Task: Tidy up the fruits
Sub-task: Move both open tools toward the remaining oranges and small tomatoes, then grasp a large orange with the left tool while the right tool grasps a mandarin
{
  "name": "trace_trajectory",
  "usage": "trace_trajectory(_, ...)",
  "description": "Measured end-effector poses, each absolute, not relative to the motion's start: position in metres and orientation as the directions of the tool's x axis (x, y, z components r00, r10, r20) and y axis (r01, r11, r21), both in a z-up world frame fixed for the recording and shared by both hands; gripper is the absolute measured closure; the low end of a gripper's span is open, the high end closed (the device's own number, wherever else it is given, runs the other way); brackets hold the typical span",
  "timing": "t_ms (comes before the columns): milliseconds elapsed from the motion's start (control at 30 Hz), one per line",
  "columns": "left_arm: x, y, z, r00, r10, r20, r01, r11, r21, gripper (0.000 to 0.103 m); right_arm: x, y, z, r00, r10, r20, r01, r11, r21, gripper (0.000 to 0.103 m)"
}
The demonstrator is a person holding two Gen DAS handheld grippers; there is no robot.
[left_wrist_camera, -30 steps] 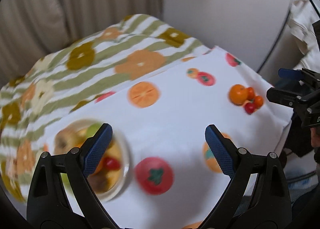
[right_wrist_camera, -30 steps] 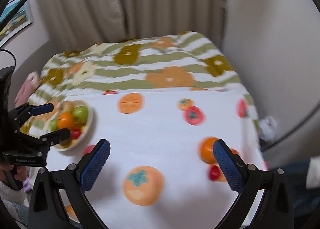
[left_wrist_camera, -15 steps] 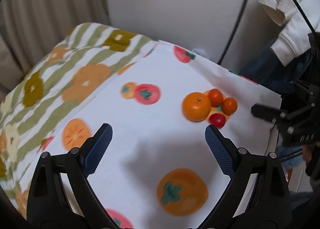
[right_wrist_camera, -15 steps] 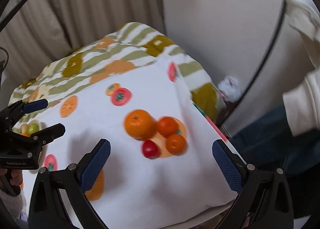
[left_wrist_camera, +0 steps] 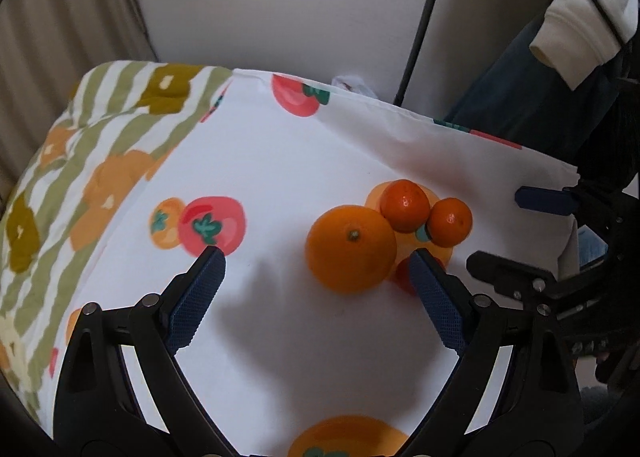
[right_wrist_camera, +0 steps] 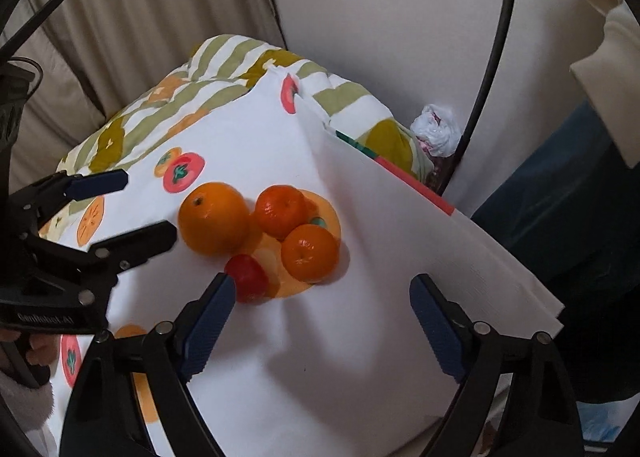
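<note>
Here the left gripper [left_wrist_camera: 316,261] has its two blue pads spread wide apart and holds nothing. Just beyond them, a little to the right of the middle, lies the large orange [left_wrist_camera: 351,248] on the white fruit-print cloth [left_wrist_camera: 280,161]. The right pad of this gripper partly covers a small red fruit [left_wrist_camera: 402,275]. Farther off, touching the large orange, sit two small mandarins: the farther mandarin [left_wrist_camera: 405,206] and the right mandarin [left_wrist_camera: 451,222]. In the right wrist view, the right gripper [right_wrist_camera: 322,289] is also wide apart and empty. Its left pad stands just beside the red fruit [right_wrist_camera: 247,277], and the nearest mandarin [right_wrist_camera: 309,253] lies beyond the gap between the pads. Behind it are the other mandarin [right_wrist_camera: 280,210] and, to the left, the large orange [right_wrist_camera: 214,218]. At the far end, a green striped blanket [right_wrist_camera: 224,73] lies under the cloth.
</note>
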State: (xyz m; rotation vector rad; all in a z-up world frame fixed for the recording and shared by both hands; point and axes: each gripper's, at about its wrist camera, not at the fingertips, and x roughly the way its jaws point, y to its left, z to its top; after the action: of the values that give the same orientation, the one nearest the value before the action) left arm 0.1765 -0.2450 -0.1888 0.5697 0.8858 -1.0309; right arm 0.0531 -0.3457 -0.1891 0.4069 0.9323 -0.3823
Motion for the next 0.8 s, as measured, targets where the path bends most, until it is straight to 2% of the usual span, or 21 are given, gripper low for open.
trace_trajectory(167,0.182,-0.256,-0.203,0.198,-0.489,-0.850,0.913,0.406,-0.021,0.007,0.055,-0.340,-0.190,0.533,-0.191,-0.824,0.499,0.857,0.125,0.028)
trace_trajectory(333,0.183,-0.263,-0.213,0.175,-0.496,-0.850,0.925,0.378,-0.031,0.010,0.056,-0.334,-0.192,0.522,-0.228,-0.822,0.491,0.868,0.072,0.034)
trace_trajectory(433,0.182,-0.267,-0.219,0.159,-0.496,-0.854,0.933,0.359,-0.034,0.018,0.060,-0.331,-0.194,0.514,-0.248,-0.821,0.481,0.876,0.037,0.038)
trace_trajectory(500,0.181,-0.270,-0.221,0.142,-0.493,-0.858,0.938,0.345,-0.043,0.030,0.063,-0.329,-0.195,0.510,-0.257,-0.821,0.471,0.882,0.017,0.041)
trace_trajectory(567,0.182,-0.270,-0.222,0.110,-0.502,-0.858,0.939,0.334,-0.076,0.037,0.065,-0.328,-0.196,0.514,-0.253,-0.820,0.462,0.886,0.016,0.044)
trace_trajectory(800,0.186,-0.258,-0.218,0.142,-0.491,-0.860,0.929,0.367,-0.056,0.037,0.074,-0.329,-0.201,0.509,-0.247,-0.824,0.447,0.895,0.008,0.052)
